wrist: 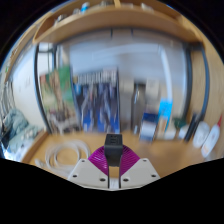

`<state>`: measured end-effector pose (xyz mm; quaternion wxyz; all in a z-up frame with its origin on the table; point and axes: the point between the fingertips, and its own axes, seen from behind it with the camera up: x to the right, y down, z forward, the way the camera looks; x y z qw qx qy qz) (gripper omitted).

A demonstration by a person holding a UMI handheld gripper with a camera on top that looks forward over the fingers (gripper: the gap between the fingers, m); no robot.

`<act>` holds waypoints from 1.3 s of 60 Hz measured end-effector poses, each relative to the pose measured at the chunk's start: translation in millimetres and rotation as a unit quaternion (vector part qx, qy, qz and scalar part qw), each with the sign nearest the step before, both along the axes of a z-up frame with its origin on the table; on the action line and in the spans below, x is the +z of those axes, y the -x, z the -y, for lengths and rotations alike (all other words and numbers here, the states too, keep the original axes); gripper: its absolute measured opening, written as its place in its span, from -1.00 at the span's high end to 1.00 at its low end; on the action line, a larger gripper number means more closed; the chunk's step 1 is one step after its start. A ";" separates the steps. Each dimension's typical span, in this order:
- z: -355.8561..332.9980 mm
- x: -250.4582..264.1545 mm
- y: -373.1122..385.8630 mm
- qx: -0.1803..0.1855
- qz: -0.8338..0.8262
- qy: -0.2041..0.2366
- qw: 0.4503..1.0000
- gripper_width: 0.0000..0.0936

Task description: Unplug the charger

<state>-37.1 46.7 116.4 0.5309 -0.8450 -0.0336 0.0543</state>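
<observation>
A small black charger block (pixel 114 146) sits pinched between the magenta pads (pixel 101 159) of my gripper (pixel 113 158). Both fingers press on its sides, and the block sticks up a little ahead of the fingertips. No cable or socket is visible attached to it. The white finger bodies (pixel 90 172) fill the space below the pads.
A wooden tabletop (pixel 50 152) lies below the fingers, with a coil of white cable (pixel 62 156) to the left. Beyond stand a shelf with books and boxes (pixel 95 100), a blue-and-white container (pixel 165 115) and white objects (pixel 205 135) at the right.
</observation>
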 end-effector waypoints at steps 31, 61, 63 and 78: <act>56.4 9.3 -185.5 -0.122 0.028 0.131 0.983 0.75; 101.8 -133.2 -204.9 -0.088 0.009 0.321 0.943 0.54; 100.8 -134.1 -205.6 -0.088 0.007 0.322 0.942 0.50; 77.4 -123.9 -219.4 -0.073 0.034 0.284 0.955 0.01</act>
